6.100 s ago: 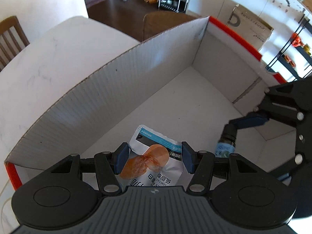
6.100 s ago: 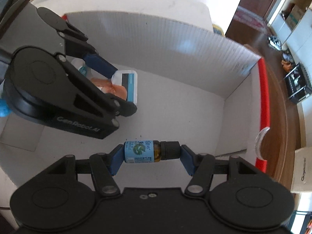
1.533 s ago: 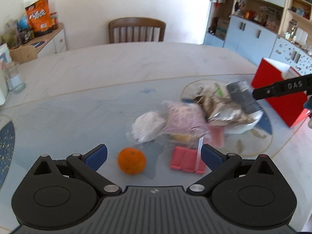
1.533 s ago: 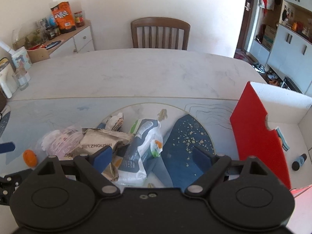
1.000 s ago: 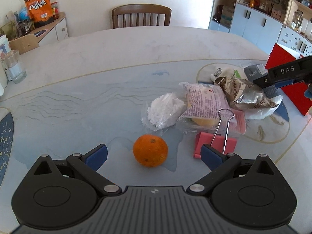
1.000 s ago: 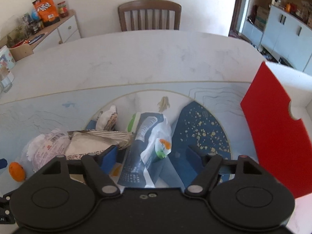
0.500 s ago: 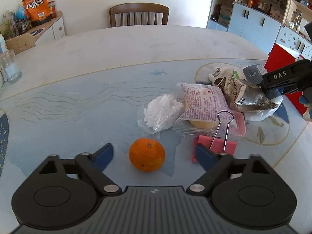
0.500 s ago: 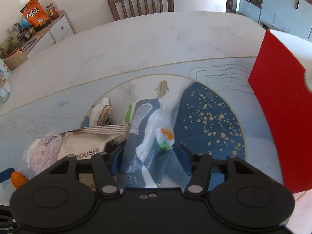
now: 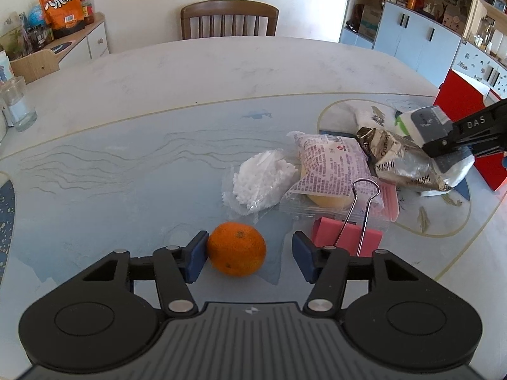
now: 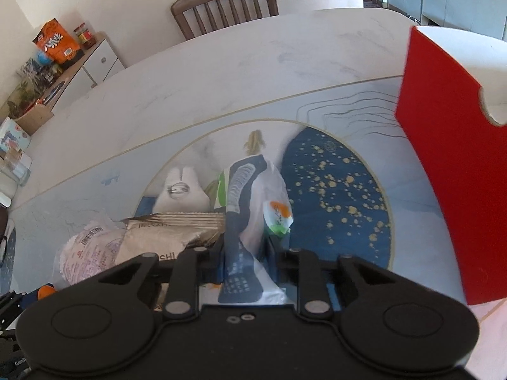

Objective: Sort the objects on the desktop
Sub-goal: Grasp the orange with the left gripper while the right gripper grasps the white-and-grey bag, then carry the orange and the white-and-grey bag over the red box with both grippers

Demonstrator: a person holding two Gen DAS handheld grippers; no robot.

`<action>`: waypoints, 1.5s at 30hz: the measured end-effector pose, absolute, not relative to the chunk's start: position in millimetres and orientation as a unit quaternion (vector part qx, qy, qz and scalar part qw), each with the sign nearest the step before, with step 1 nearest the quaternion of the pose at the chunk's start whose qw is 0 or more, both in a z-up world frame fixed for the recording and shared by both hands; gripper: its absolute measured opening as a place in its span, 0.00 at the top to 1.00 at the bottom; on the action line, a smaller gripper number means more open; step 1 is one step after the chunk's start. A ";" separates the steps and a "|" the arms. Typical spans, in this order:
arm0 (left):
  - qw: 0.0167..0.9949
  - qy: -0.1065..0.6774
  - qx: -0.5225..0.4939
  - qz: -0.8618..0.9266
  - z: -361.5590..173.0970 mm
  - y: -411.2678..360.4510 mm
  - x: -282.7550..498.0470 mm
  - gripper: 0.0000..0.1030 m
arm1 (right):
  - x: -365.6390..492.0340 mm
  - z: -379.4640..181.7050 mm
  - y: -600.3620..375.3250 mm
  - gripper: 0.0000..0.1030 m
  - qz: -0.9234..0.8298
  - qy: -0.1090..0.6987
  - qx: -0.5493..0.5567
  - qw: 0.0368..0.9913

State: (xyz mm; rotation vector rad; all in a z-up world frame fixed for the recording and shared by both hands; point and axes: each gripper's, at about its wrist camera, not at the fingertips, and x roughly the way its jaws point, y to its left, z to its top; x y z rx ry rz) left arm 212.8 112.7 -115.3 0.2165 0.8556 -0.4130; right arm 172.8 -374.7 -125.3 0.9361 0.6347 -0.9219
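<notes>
1. Pale marble-look table (image 9: 221, 72) carrying a blue patterned mat and a pile of small goods, with a wooden chair (image 9: 228, 19) standing behind it.
2. Left gripper (image 9: 247, 255) closing around the orange (image 9: 237, 248): left pad touching the fruit, right pad apart from it.
3. Right gripper (image 10: 244, 262) pinching shut on the blue-and-white pouch (image 10: 245, 221), lying beside the silver snack bag (image 10: 164, 237).
4. Pink binder clip (image 9: 348, 234) sitting just right of the orange.
5. Red-sided box (image 10: 456, 171) standing at the table's right.
</notes>
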 end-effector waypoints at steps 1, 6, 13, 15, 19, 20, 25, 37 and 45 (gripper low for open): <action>0.884 0.411 0.107 -0.196 -115.3 112.6 212.4 0.50 | 169.8 -125.9 -374.5 0.77 -0.422 0.290 0.428 0.745; 0.884 0.412 0.109 -0.191 -113.7 112.8 211.8 0.65 | 157.0 -126.2 -372.1 0.79 -0.427 0.285 0.427 0.744; 0.886 0.410 0.111 -0.187 -112.8 111.7 203.7 0.66 | 139.0 -116.4 -361.0 0.80 -0.430 0.275 0.413 0.754; 0.887 0.408 0.109 -0.188 -111.7 112.3 202.8 0.66 | 131.2 -112.8 -356.9 0.80 -0.431 0.271 0.412 0.756; 0.888 0.407 0.100 -0.188 -105.5 111.2 195.6 0.66 | 117.8 -105.5 -350.4 0.80 -0.431 0.260 0.417 0.757; 0.889 0.405 0.099 -0.188 -103.3 110.4 193.5 0.66 | 114.4 -103.4 -348.2 0.80 -0.430 0.257 0.417 0.758; 0.890 0.400 0.092 -0.198 -87.8 101.2 181.5 0.66 | 100.1 -92.0 -335.9 0.80 -0.429 0.242 0.419 0.763; 0.886 0.387 0.090 -0.238 -51.1 48.3 158.5 0.66 | 59.1 -72.8 -319.3 0.80 -0.423 0.215 0.427 0.770; 0.880 0.377 0.093 -0.275 -30.7 -1.5 146.6 0.66 | 28.9 -58.9 -319.2 0.79 -0.415 0.202 0.428 0.777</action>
